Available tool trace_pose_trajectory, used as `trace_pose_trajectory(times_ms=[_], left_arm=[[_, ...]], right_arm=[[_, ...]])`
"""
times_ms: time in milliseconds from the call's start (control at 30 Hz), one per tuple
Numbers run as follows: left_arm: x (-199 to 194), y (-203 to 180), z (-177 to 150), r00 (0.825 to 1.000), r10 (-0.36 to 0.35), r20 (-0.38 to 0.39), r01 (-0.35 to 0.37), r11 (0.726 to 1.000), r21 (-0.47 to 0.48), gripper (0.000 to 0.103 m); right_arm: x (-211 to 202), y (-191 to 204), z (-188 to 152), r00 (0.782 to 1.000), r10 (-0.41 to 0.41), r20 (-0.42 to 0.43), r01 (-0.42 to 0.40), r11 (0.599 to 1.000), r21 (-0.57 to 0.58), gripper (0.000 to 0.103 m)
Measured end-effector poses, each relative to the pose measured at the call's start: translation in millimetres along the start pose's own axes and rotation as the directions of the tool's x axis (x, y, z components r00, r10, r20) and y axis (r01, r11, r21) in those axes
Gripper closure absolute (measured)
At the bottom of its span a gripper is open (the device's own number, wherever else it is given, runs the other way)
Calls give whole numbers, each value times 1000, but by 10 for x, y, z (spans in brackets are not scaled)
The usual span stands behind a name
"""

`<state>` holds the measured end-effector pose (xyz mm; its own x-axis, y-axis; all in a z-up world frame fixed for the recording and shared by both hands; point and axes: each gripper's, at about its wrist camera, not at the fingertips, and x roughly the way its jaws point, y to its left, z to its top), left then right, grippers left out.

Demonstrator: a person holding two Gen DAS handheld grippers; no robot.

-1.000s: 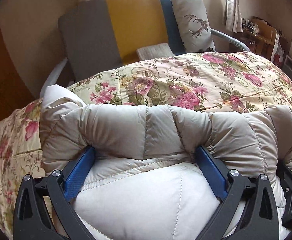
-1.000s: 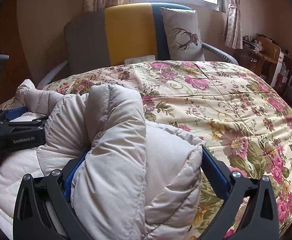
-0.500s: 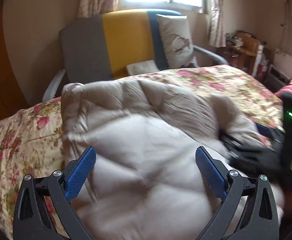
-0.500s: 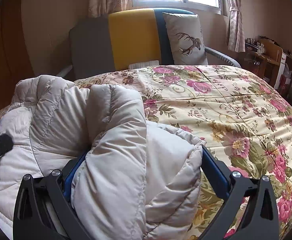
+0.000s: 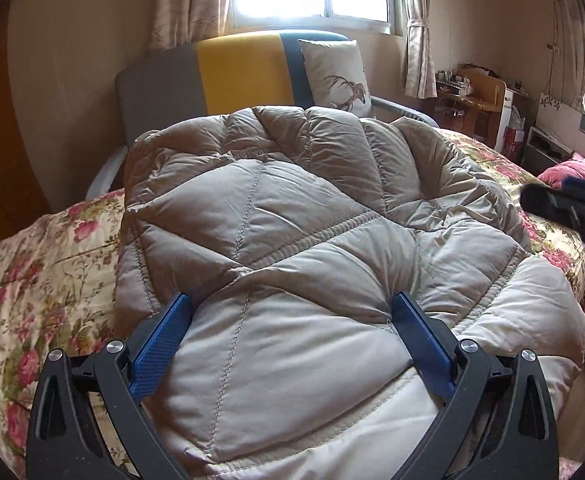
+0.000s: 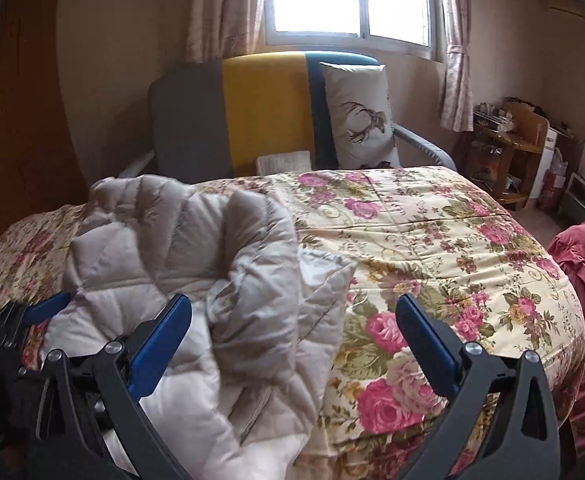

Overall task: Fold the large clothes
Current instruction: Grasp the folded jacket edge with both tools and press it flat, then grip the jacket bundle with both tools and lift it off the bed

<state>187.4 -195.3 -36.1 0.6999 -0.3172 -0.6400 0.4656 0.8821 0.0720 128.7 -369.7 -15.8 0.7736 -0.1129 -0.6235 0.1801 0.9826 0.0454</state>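
Broadly, each line below labels one feature of the scene.

Garment: a beige quilted down jacket (image 5: 300, 240) lies bunched on the bed's floral quilt (image 6: 432, 240), directly ahead of and between the fingers of the left claw (image 5: 292, 328).

Left claw: jaws spread wide, the puffed jacket bulging between the blue pads (image 5: 160, 344); whether they pinch the fabric cannot be told.

Right claw (image 6: 292, 332): jaws wide, gripping nothing (a loose jacket fold sits against its left-hand pad only; bare quilt lies ahead of the right-hand pad).

Handling, as judged: light, very soft, springy with trapped air, and smooth-shelled, so probably slippery; folds are likely to puff back open.

Where to take hold, as judged: a stitched seam or hem edge, where the filling is thin enough for the pads to close firmly.

Left view only: the jacket's broad quilted panel and seam pattern, with a dark gloved hand (image 5: 564, 208) blurred to the right of the left claw.

Right view only: the jacket's loose outer edge, the bare quilt beyond it, and a red blanket (image 6: 584, 280) far to the right of the right claw.
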Motion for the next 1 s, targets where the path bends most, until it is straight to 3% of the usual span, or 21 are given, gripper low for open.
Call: trace_pose_trajectory(times_ms=[100,167,200,300,367,500,567,667,733,833,900,1000], left_arm=[[-32,-11,-22,1000,-4,-4,4,1000,1,4],[-105,-8,-13,1000,-4,-19,4,1000,13,4],[-198,4,-10,1000,17,3,-17,1000,12,4],[-387,47,-59,992,88,93,-90,996,16,4],[-266,35,-96,995,84,52,-86,995,42,4],[2,41,-174,999,44,5,-44,999,-11,4],[-4,13,-162,998,56,9,-56,998,2,4],[2,26,-173,998,54,30,-54,999,3,4],[0,27,-191,998,57,31,-56,998,-7,4],[0,-9,-183,998,65,29,-65,998,10,4],[-10,-5,-192,998,57,26,-57,998,11,4],[4,3,-196,998,49,25,-49,999,12,4]], right_arm=[[152,31,-228,993,-100,-61,97,994,-53,2],[281,-97,-372,983,-155,-101,153,988,-29,2],[331,-188,-442,981,-157,-114,157,988,-1,2],[503,-460,-574,982,-46,-182,74,986,152,2],[565,-504,-610,982,-1,-186,39,979,202,2],[513,-500,-578,983,-44,-177,76,982,176,2],[264,-503,-439,984,-138,-113,155,975,159,2],[-31,-393,-204,996,-89,24,85,986,140,2],[61,-211,-95,999,-42,-8,42,995,88,2],[230,-83,-10,996,-84,-34,87,992,92,2],[171,-138,29,995,-102,-9,102,983,150,2],[-50,-256,38,975,-207,83,189,965,181,2]])
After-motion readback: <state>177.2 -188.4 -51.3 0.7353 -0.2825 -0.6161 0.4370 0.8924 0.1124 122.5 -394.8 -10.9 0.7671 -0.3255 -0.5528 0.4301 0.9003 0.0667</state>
